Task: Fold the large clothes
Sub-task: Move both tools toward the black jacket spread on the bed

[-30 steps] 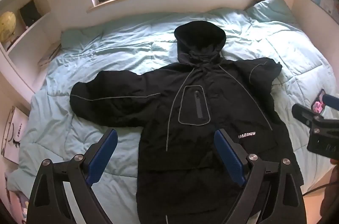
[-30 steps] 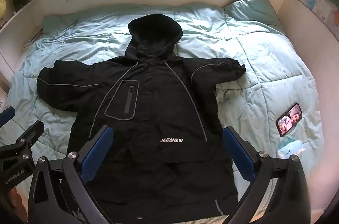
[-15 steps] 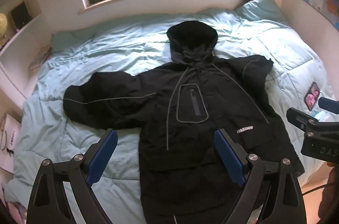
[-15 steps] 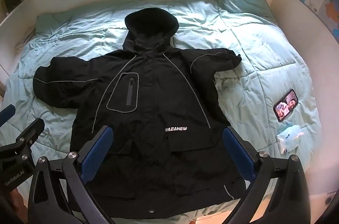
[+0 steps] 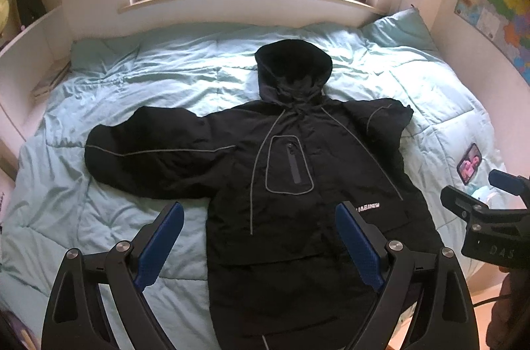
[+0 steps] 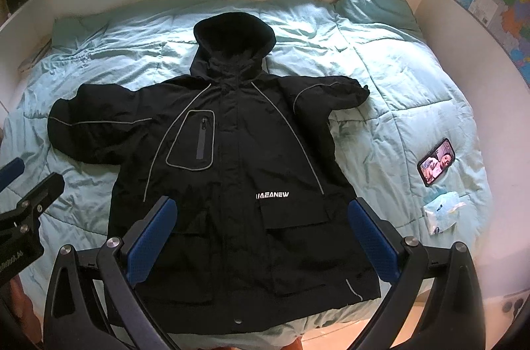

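A black hooded jacket lies face up on the bed, hood toward the window. Its left sleeve stretches out flat; the right sleeve is bunched short. My left gripper hovers open above the jacket's lower left side, blue pads wide apart, holding nothing. My right gripper hangs open over the hem area, also empty. Each gripper shows at the edge of the other's view: the right gripper and the left gripper.
The light teal quilt covers the bed. A phone with a lit screen and a tissue pack lie at the right edge. A pillow sits at the back right; shelves on the left.
Both grippers have pulled back and up from the bed, so the jacket looks smaller and its hem has come into the right wrist view. The jacket has not moved.
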A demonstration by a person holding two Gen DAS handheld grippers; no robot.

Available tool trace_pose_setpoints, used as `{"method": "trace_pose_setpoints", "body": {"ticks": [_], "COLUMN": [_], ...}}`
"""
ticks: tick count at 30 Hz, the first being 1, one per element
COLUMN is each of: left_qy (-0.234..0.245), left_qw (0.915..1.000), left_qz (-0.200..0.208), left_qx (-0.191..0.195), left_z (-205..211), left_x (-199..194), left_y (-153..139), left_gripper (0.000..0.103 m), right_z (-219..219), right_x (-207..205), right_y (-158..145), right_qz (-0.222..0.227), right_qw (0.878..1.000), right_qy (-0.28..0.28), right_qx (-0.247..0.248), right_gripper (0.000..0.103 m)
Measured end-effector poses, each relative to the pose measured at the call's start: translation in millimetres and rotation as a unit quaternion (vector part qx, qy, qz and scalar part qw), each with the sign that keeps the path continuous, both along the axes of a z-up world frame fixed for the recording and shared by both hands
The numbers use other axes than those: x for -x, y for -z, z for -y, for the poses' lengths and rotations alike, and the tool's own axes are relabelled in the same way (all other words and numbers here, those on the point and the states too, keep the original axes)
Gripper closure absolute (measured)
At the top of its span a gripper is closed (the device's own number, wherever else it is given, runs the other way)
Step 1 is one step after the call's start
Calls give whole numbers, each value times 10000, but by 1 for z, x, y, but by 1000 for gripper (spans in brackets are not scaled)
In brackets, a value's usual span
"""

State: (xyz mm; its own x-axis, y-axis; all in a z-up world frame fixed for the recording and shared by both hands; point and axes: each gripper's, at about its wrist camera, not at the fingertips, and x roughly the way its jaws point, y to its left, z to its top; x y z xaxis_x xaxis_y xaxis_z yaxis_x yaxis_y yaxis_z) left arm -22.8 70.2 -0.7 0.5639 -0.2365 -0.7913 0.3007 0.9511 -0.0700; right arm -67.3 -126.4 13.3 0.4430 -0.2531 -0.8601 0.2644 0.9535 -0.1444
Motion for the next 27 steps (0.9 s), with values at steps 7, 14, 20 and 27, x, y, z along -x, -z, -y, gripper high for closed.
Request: {"method": "trace_pose_setpoints", "body": {"ticks": [7,14,20,27], "left_qy": [108,12,-73,-560], "left_qw": [9998,9997,9999,9982], "left_qz": [-141,-107,-42,130], "left_qx": [121,232,121,145], "left_z": [5,13,26,43], "left_x": [1,5,9,9], "left_y": [4,-1,-8,-22], "left_gripper": [10,10,10,10], "right_z": [-3,3,19,45], "right_x": [11,17,6,-14], "right_y": [0,-1,-3,-6], "right_qz": [-71,-82,20,114], "right_qw": [10000,9998,9995,9973], "right_qy": [-37,-177,-304,-714], "right_qx": [59,99,-71,-161], "right_gripper": [0,0,0,0]}}
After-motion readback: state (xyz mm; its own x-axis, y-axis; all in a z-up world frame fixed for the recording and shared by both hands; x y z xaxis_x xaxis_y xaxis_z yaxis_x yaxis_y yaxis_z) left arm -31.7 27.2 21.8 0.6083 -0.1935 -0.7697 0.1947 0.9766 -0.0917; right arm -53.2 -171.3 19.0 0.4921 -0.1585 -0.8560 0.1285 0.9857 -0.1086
